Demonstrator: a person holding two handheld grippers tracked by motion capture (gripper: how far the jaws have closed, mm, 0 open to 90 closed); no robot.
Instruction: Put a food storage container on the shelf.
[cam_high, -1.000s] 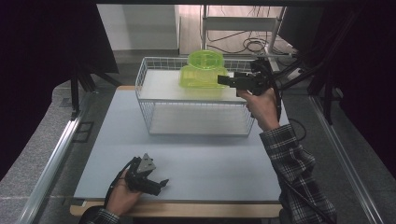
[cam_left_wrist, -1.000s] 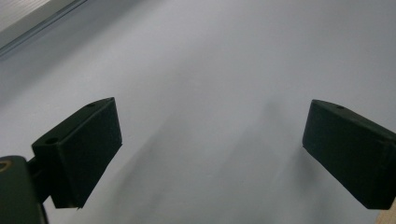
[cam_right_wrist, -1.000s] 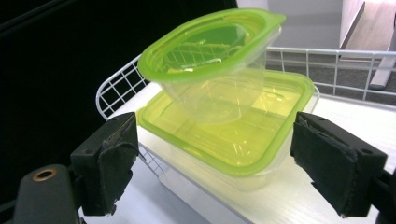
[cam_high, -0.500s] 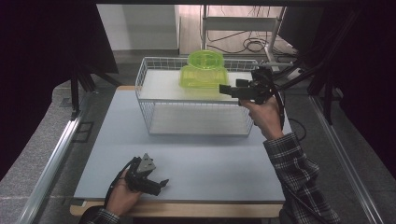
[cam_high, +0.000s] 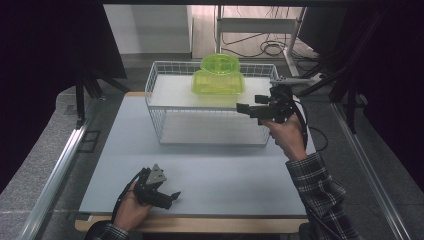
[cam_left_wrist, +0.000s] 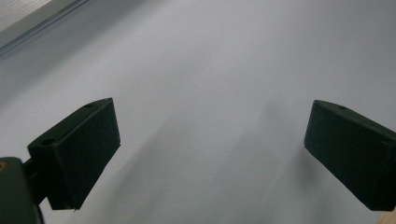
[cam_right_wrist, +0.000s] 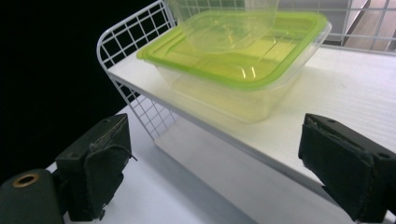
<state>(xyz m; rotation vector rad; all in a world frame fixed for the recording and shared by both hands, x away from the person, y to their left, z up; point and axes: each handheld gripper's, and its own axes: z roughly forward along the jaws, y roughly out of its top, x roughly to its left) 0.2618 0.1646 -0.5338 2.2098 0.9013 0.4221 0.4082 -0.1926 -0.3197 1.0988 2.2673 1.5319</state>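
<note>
A square clear container with a green lid (cam_high: 218, 86) (cam_right_wrist: 233, 60) sits on the top shelf of a white wire rack (cam_high: 165, 125) (cam_right_wrist: 140, 37). A round green-tinted container (cam_high: 220, 64) (cam_right_wrist: 224, 23) rests on its lid. My right gripper (cam_high: 245, 109) (cam_right_wrist: 217, 140) hovers at the rack's right front corner, pointing left along the shelf edge. Its jaws have just been opening; they stand open with nothing between them, short of the square container. My left gripper (cam_high: 172, 196) (cam_left_wrist: 210, 140) rests low on the grey mat near the front left, open and empty.
The grey mat (cam_high: 210, 175) covers the table in front of the rack. A metal rail (cam_high: 55, 175) runs along the left side. Black frame legs stand at both sides, and cables lie on the floor behind the rack.
My right gripper has come down and toward the person, from beside the containers to the rack's front right corner. The left gripper has stayed in place.
</note>
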